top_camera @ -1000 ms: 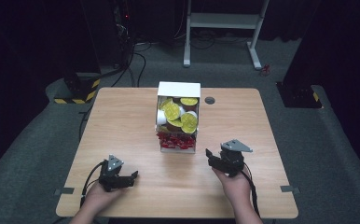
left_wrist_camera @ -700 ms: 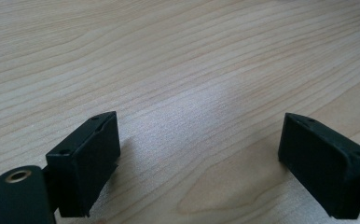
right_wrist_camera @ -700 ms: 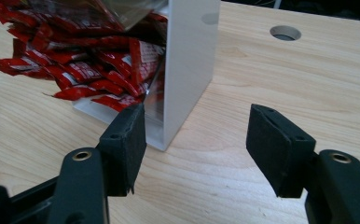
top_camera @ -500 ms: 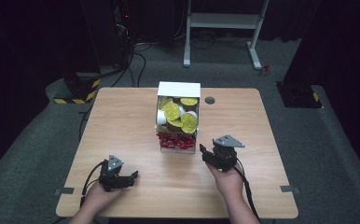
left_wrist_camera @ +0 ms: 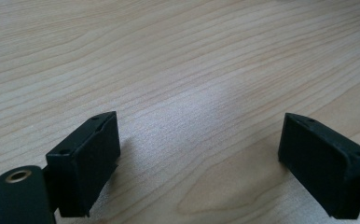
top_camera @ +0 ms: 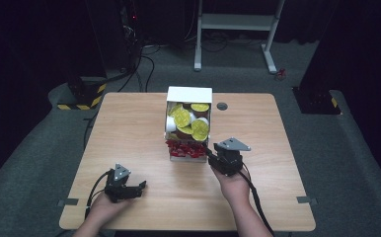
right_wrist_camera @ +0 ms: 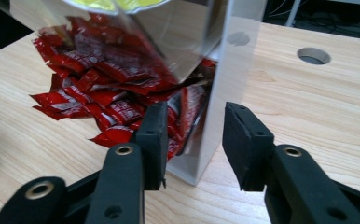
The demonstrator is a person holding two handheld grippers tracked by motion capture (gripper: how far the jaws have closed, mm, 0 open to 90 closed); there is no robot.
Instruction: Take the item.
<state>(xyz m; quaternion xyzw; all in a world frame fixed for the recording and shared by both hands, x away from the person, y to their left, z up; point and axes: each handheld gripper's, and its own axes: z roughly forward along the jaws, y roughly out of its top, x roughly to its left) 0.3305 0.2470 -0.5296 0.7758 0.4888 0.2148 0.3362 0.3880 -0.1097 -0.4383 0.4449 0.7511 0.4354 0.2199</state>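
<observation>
- The right hand-held gripper (right_wrist_camera: 192,140) has just been closing its jaws, which straddle the near right wall of the clear dispenser box (right_wrist_camera: 229,70) without pressing it.
- The box (top_camera: 188,123) stands mid-table (top_camera: 129,128), red sachets (right_wrist_camera: 99,88) spilling at its near end.
- The left hand-held gripper (left_wrist_camera: 199,163) rests spread wide at the near left, holding nothing.
</observation>
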